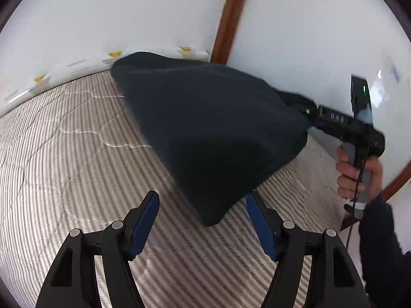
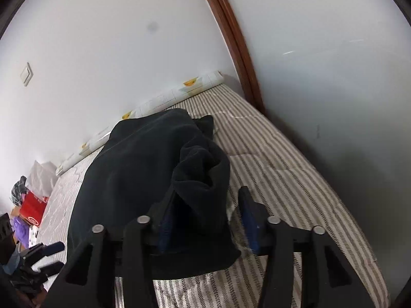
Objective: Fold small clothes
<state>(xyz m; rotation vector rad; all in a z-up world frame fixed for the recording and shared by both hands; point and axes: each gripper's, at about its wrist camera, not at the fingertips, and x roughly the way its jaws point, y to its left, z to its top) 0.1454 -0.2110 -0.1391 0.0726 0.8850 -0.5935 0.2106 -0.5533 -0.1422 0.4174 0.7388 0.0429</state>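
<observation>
A dark navy garment [image 1: 205,128] hangs bunched over the striped mattress [image 1: 64,154]. In the left wrist view its lower corner dangles between the blue pads [image 1: 143,225] of my left gripper [image 1: 203,195], which is open and not touching it. My right gripper [image 1: 312,116], held by a hand [image 1: 359,174], meets the cloth's far right end. In the right wrist view the garment [image 2: 133,174] drapes over the left finger of my right gripper [image 2: 208,192]. The right pad [image 2: 249,220] stands clear of the cloth, so the jaws are apart.
White walls and a brown wooden frame [image 2: 239,51] border the mattress [image 2: 282,179]. A patterned roll [image 2: 164,100] lies along the far wall. Off the mattress's left edge sit a red box [image 2: 33,208], bags and other clutter. A wall switch [image 2: 26,74] is on the left.
</observation>
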